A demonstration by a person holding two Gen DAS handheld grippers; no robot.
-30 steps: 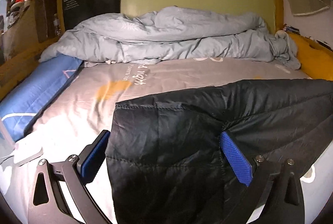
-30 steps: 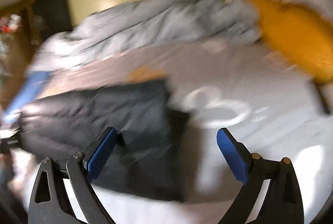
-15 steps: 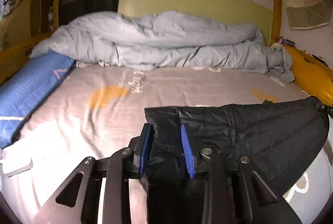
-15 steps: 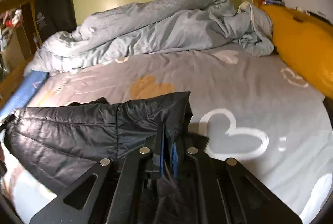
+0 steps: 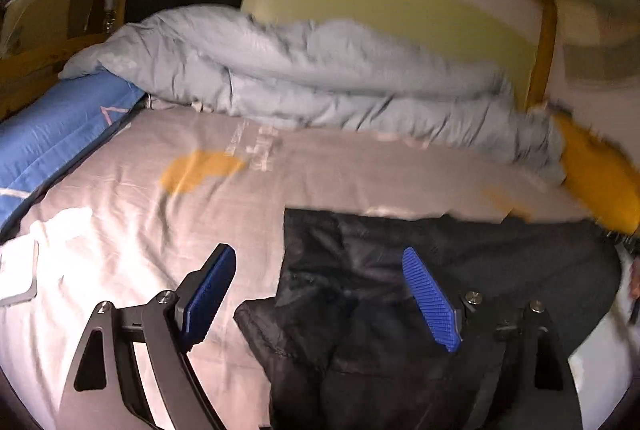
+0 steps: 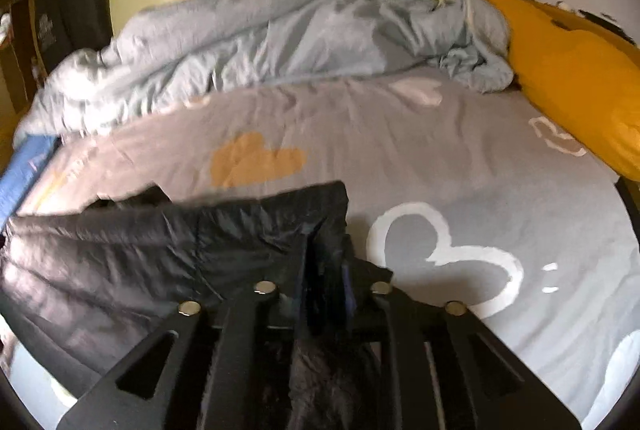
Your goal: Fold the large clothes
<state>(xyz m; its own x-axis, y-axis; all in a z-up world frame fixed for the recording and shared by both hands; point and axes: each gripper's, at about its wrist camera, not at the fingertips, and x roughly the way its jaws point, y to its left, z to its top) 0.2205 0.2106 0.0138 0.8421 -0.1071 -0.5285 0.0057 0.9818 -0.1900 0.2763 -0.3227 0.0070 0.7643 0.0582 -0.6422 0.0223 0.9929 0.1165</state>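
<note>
Black quilted jacket (image 6: 120, 254), crumpled on bedsheet (image 6: 440, 158)

Right gripper (image 6: 325, 284) opening around black jacket (image 6: 160, 246)

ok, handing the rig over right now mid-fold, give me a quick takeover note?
Left gripper: jaws opening, pads clear of the black puffer jacket, whose edge lies between them.
Right gripper: jaws opening, jacket corner still between the pads.
Jacket lies bunched on the grey bedsheet at the near edge.
Done: one fold laid down, it seems.
Left: release fully, regrip, continue folding, flatten.
</note>
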